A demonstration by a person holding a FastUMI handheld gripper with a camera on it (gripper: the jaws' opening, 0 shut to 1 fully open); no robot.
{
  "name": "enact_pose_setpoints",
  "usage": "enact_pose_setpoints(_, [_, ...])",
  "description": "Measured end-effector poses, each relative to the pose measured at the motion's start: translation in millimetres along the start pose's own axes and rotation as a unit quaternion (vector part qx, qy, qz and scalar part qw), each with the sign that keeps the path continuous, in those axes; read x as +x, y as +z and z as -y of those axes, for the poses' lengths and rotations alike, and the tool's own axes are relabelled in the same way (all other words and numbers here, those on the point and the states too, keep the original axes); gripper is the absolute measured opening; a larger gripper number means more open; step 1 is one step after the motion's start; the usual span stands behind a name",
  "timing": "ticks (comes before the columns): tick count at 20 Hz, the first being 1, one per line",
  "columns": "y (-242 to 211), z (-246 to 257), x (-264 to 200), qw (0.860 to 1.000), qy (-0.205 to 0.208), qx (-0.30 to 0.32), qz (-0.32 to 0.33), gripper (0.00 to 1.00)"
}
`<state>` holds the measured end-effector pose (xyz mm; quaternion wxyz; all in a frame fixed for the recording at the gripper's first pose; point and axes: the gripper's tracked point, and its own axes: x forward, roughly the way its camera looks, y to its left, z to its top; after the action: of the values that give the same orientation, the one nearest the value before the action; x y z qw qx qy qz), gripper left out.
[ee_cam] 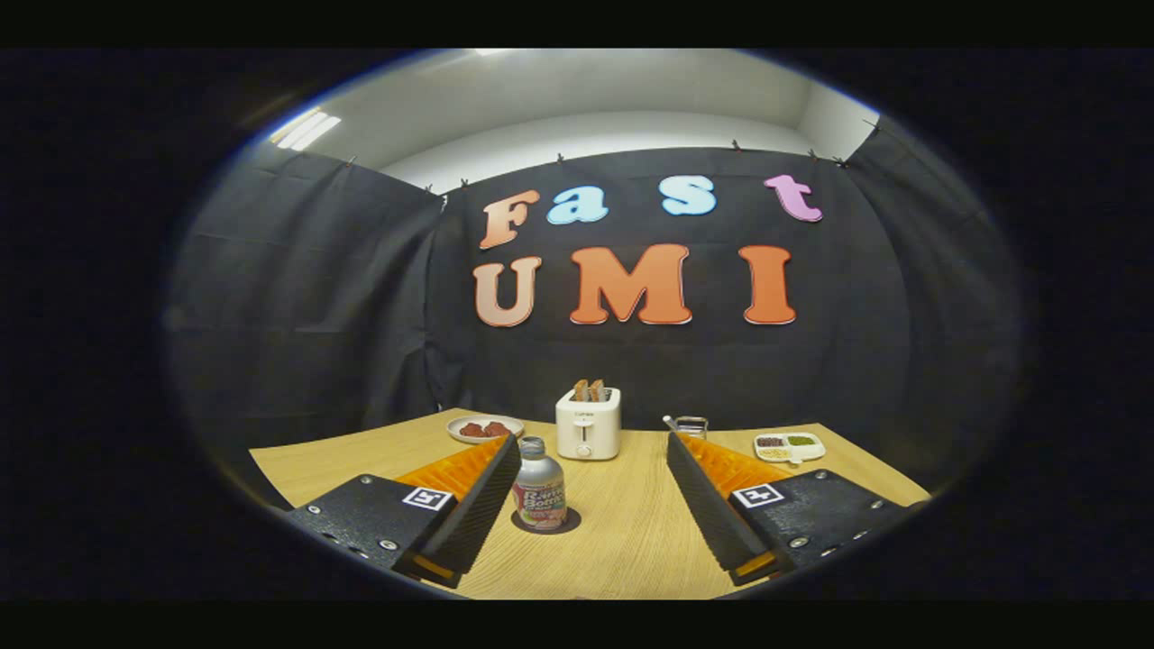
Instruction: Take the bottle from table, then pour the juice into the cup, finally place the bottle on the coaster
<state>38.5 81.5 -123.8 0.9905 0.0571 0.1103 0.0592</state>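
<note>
A small silver bottle (539,487) with a printed label stands upright on a dark round coaster (548,522) on the wooden table (622,541). It sits between my two fingers, close to the left fingertip and apart from both. My gripper (593,443) is open with nothing held. A clear glass cup (690,425) with a handle stands just beyond the right fingertip, partly hidden by it.
A white toaster (588,423) with bread slices stands at the table's back middle. A plate (484,427) with red food lies beyond the left finger. A divided white dish (790,445) lies at the back right. Black cloth walls close in behind the table.
</note>
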Motion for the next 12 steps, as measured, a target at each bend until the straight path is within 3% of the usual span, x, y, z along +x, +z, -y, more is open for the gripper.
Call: enact_pose_setpoints(12, [41,60,-48,0.993,-0.091,-0.010,0.080,0.97])
